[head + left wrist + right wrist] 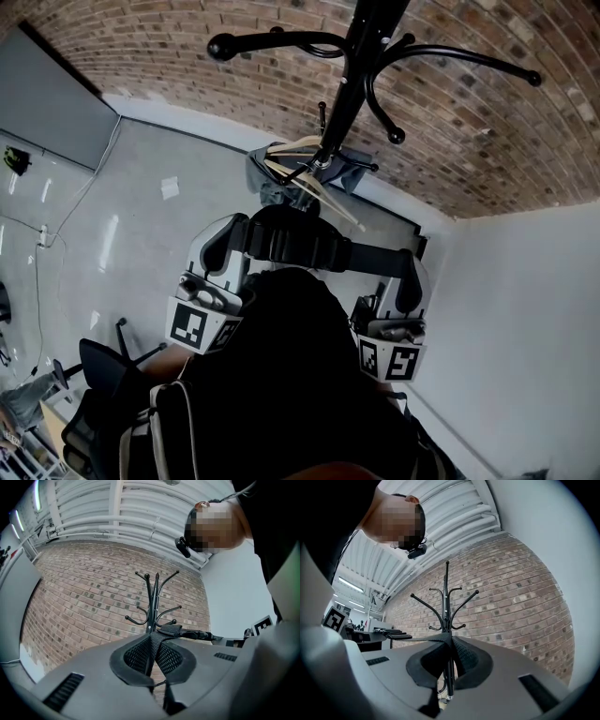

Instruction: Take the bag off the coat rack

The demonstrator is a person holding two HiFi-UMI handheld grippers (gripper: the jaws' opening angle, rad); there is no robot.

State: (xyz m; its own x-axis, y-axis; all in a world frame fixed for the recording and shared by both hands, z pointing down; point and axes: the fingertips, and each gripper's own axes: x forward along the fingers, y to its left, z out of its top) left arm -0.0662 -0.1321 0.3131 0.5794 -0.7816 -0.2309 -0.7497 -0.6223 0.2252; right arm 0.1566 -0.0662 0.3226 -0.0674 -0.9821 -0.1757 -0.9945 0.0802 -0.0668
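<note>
A black bag (291, 375) hangs close below me, its webbing strap (300, 246) stretched between the two grippers. My left gripper (228, 246) is shut on the strap's left end, and my right gripper (410, 279) is shut on the right end. In the left gripper view the jaws (152, 641) pinch the black webbing (151, 649). The right gripper view shows the same, with the jaws (447, 644) closed on the webbing (433, 641). The black coat rack (352, 70) stands some way ahead, its hooks bare (151, 602) (446, 602).
Wooden hangers (314, 178) and a grey bundle (272, 183) lie at the rack's foot. A brick wall (469, 141) runs behind it and a white wall (525, 309) stands at the right. An office chair (108, 370) sits at lower left.
</note>
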